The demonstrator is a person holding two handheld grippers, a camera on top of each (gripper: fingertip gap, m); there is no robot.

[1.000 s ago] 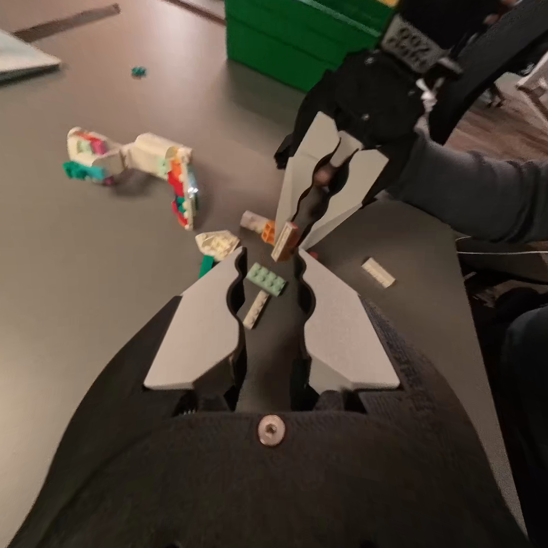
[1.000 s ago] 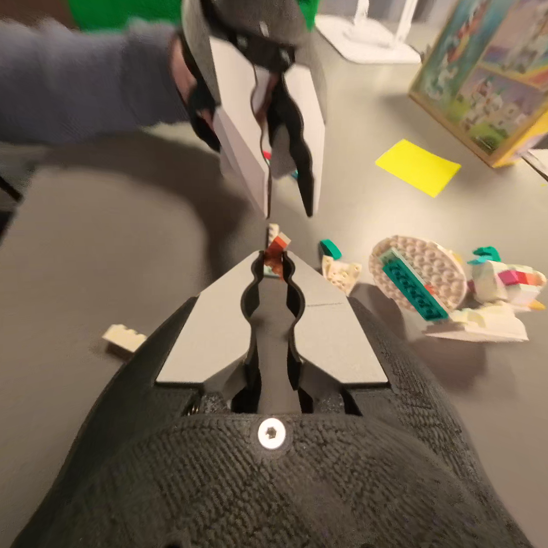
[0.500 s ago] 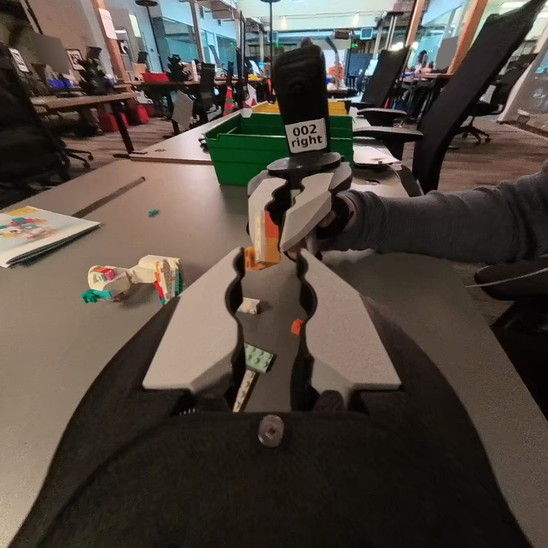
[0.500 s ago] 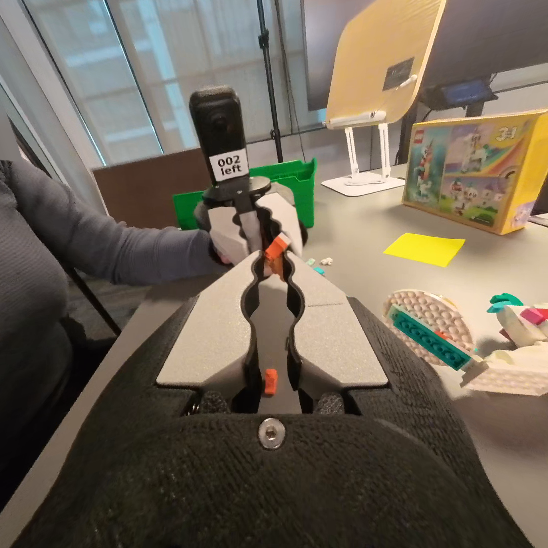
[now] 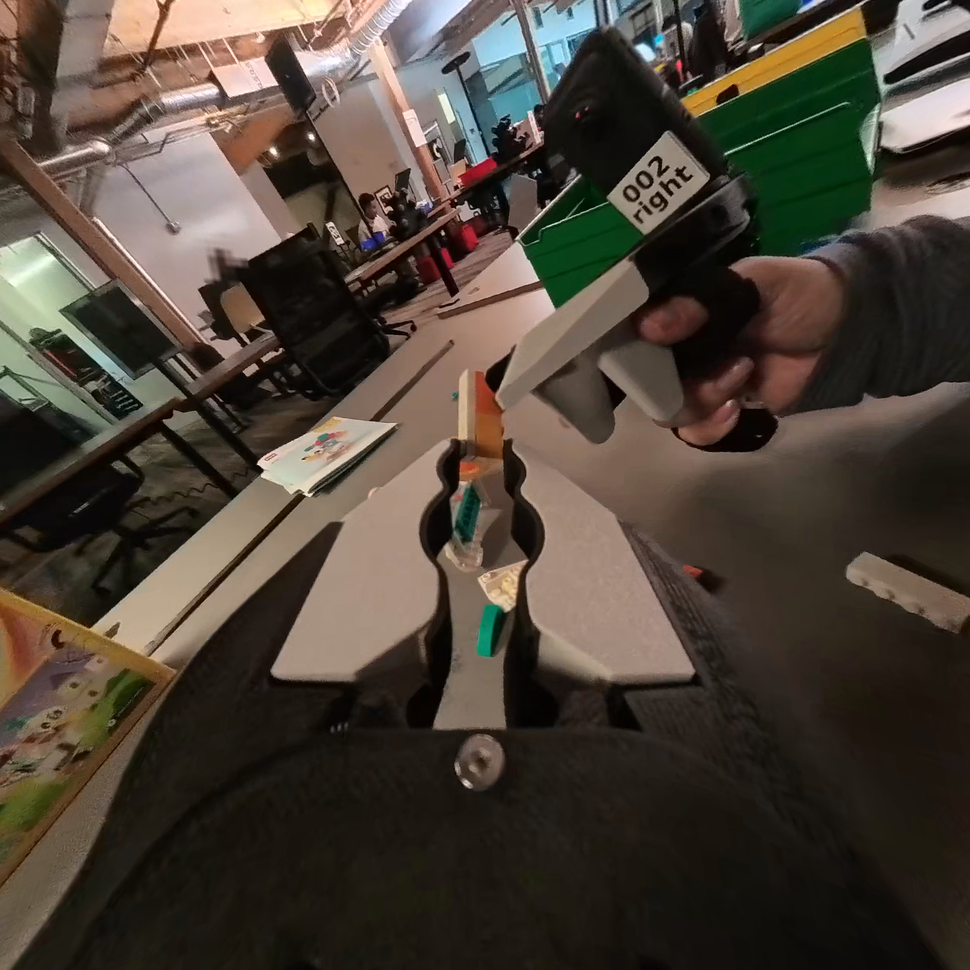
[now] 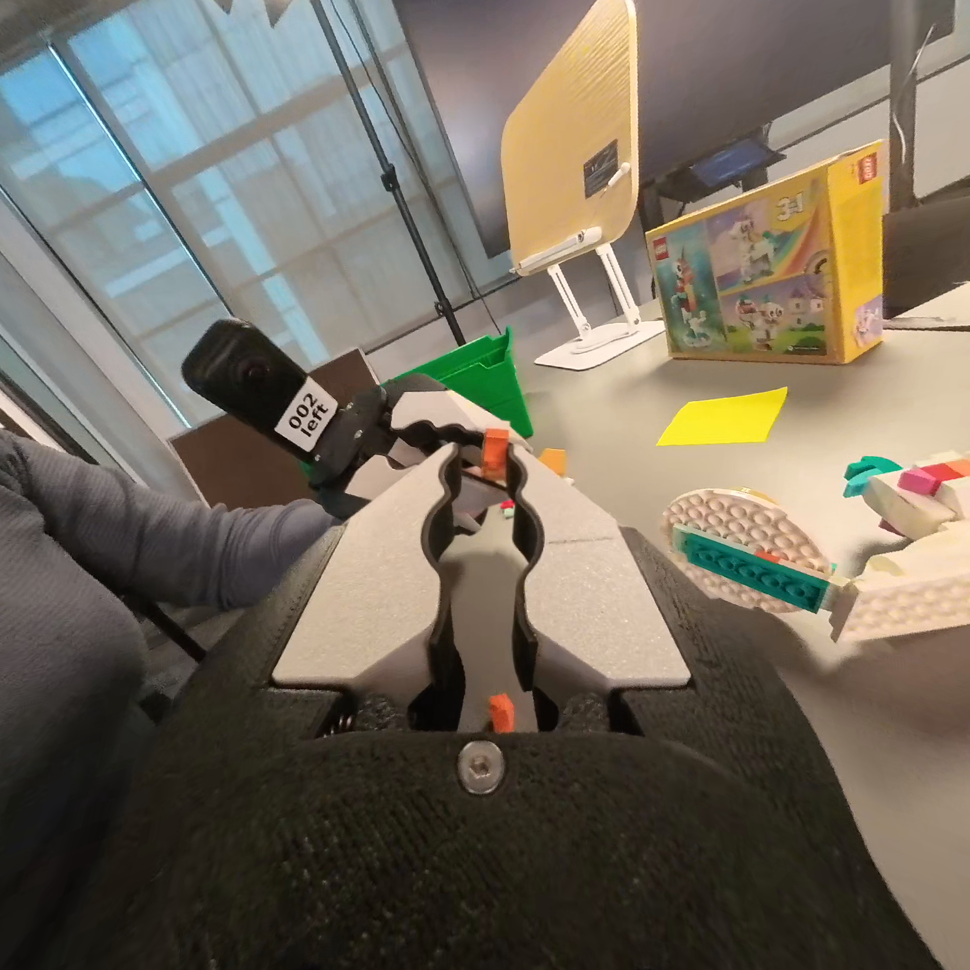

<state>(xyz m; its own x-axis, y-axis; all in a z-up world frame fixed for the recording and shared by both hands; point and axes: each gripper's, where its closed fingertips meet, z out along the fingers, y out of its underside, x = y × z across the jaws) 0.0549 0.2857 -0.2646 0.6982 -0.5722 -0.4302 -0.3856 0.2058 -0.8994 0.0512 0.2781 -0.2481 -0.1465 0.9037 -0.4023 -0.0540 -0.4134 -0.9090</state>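
Pinching a studded orange-and-tan brick stack [image 5: 478, 414], right tool [image 5: 501, 404], left tool [image 5: 477, 446] clamped on its base

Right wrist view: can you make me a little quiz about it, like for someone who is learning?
1. True or false: the yellow paper sheet lies flat on the table.
2. Between the jaws of the right gripper sits: A) an orange brick piece, B) a green bin, C) a booklet.
3. Fill in: the white studded plate under the teal brick strip has a ____ shape.

Key: 1 true; 2 A; 3 round.
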